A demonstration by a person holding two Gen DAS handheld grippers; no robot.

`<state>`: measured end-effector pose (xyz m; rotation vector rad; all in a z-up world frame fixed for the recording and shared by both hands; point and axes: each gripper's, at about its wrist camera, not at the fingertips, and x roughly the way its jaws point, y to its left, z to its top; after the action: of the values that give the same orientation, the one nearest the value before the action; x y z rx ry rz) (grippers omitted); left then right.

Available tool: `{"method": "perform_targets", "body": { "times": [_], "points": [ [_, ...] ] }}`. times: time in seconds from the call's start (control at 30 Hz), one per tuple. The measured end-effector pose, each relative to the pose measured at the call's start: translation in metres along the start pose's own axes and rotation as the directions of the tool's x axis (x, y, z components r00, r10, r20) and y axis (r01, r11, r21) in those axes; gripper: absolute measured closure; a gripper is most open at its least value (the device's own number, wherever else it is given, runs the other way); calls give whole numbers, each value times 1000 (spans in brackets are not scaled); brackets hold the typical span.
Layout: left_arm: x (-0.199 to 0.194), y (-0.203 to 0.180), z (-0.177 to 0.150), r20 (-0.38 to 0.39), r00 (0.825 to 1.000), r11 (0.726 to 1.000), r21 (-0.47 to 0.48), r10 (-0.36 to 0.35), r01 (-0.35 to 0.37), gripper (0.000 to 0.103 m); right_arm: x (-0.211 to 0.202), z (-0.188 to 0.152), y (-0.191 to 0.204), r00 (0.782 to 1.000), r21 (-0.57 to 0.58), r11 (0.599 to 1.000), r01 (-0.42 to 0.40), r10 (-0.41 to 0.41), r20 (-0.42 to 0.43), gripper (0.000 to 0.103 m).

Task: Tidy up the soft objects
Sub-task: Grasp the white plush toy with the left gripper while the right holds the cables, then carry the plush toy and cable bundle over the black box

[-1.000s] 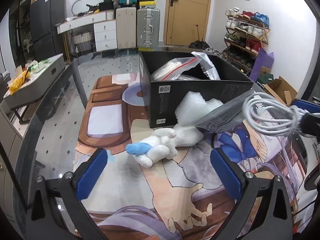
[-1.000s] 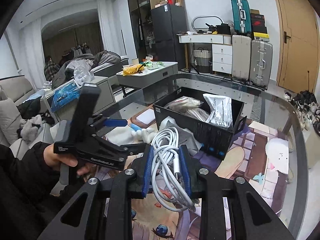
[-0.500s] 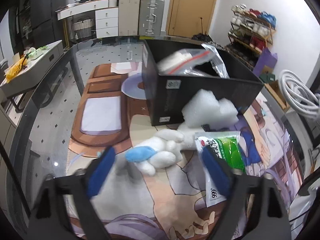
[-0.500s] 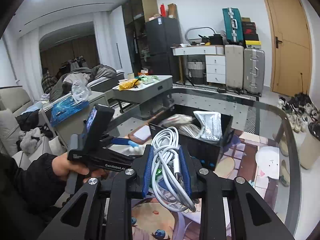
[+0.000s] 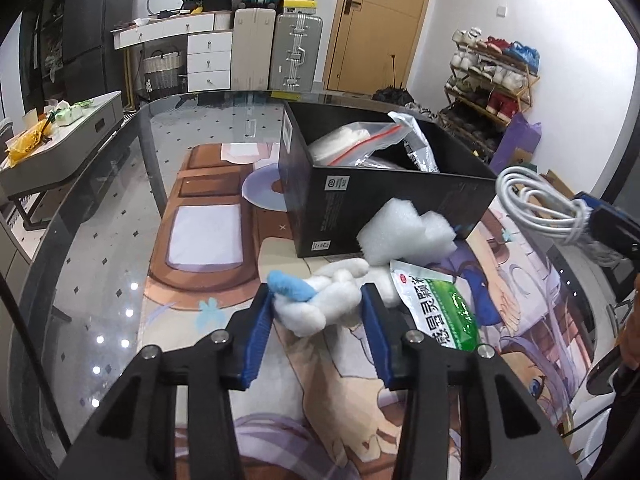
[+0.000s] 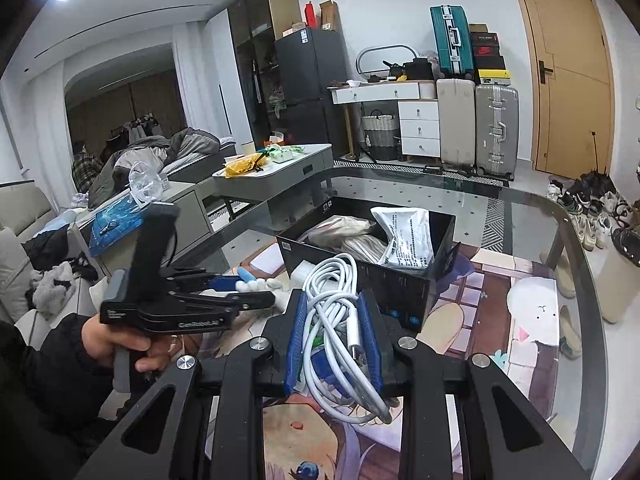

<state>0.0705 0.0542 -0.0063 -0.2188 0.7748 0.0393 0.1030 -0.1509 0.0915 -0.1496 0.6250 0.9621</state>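
A white plush toy (image 5: 328,300) with a blue part lies on the printed mat in front of the black box (image 5: 384,204). My left gripper (image 5: 316,312) has closed on the plush, one blue pad on each side of it. White foam (image 5: 404,236) leans on the box front. A green and white packet (image 5: 440,308) lies beside the plush. My right gripper (image 6: 334,340) is shut on a coiled white cable (image 6: 336,320) and holds it above the mat, right of the box; the cable also shows in the left wrist view (image 5: 536,208).
The black box (image 6: 400,280) holds several plastic bags (image 5: 360,144). The glass table edge (image 5: 80,200) curves along the left. My left gripper and the hand on it show in the right wrist view (image 6: 192,308). Suitcases, drawers and a shoe rack stand behind the table.
My left gripper moved forward to the plush and its jaws narrowed from wide open onto it. The right gripper rose with the cable, uncovering the green packet.
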Motion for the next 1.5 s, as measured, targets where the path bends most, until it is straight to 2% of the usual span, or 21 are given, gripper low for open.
{"method": "perform_targets", "body": {
  "times": [0.57,1.07,1.5],
  "points": [
    [-40,28,-7,88,996,995,-93,-14,22,61,10,-3,-4,1000,17,1000,14,-14,5,77],
    [-61,23,11,179,982,993,-89,-57,74,62,5,5,-13,998,48,998,45,-47,51,77],
    [-63,-1,47,247,964,994,-15,-102,109,62,11,23,-17,993,55,995,86,-90,80,77]
  ]
}}
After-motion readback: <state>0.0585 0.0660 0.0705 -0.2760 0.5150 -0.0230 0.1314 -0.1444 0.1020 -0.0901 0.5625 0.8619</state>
